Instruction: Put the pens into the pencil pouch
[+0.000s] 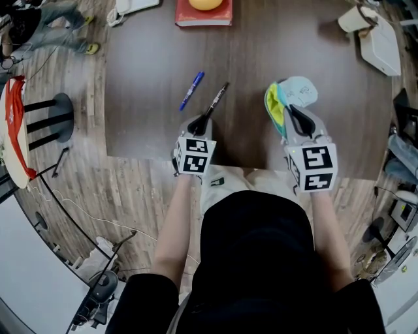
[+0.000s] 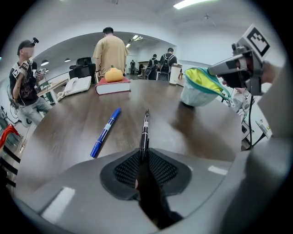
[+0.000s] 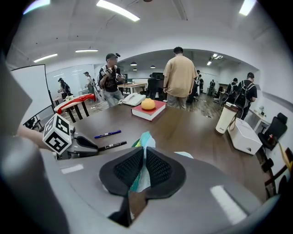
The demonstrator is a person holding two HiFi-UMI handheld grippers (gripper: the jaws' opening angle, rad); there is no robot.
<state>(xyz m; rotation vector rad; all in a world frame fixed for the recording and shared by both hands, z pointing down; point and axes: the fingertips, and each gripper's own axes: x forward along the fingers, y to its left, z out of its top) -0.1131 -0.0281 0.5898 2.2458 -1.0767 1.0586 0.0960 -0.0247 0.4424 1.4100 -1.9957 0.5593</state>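
A black pen (image 1: 217,100) lies on the dark table (image 1: 150,59), pointing away from me. My left gripper (image 1: 202,124) is shut on its near end, and in the left gripper view the black pen (image 2: 145,130) runs straight out from between the pads of the left gripper (image 2: 143,157). A blue pen (image 1: 192,90) lies loose just left of it, also clear as the blue pen (image 2: 105,131) beside the jaws. My right gripper (image 1: 297,121) is shut on the rim of a teal, yellow and white pencil pouch (image 1: 290,98), holding it up off the table with its mouth open. The pouch fabric (image 3: 143,146) is pinched between the right pads.
A red book (image 1: 203,16) with an orange object on it lies at the table's far edge. At the far right are a white cup (image 1: 356,18) and a white device (image 1: 379,45). A chair (image 1: 19,124) stands left of the table. Several people stand beyond it.
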